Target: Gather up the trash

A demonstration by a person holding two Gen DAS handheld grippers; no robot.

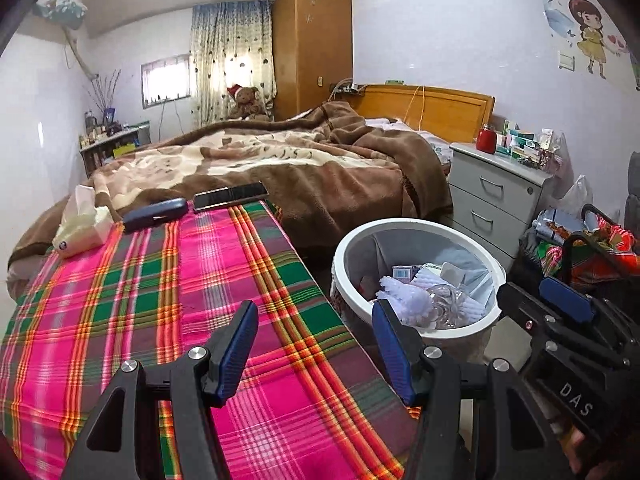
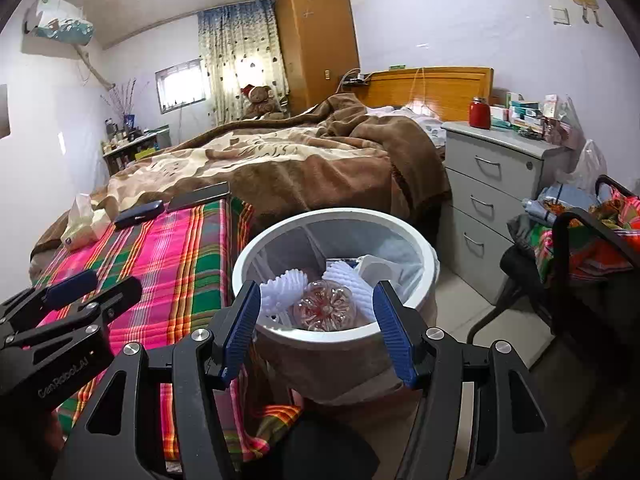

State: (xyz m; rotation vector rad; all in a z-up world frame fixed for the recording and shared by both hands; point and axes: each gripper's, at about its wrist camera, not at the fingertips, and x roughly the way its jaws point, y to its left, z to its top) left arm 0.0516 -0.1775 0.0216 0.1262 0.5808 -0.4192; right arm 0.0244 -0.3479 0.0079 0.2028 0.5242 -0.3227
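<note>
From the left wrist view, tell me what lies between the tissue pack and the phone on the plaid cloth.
A dark blue case lies between the tissue pack and the phone; the right wrist view shows the same order.

In the left wrist view the right gripper [image 1: 560, 300] is cut off by the frame edge at 4 o'clock, so its fingers cannot be judged. The boxes on the nightstand [image 1: 496, 168] at 2 o'clock are too small to read. In the right wrist view the crumpled clear plastic bottle [image 2: 324, 304] hides whatever lies deeper in the white bin [image 2: 432, 264], and the plaid cloth [image 2: 168, 256] runs out at 8 o'clock
</note>
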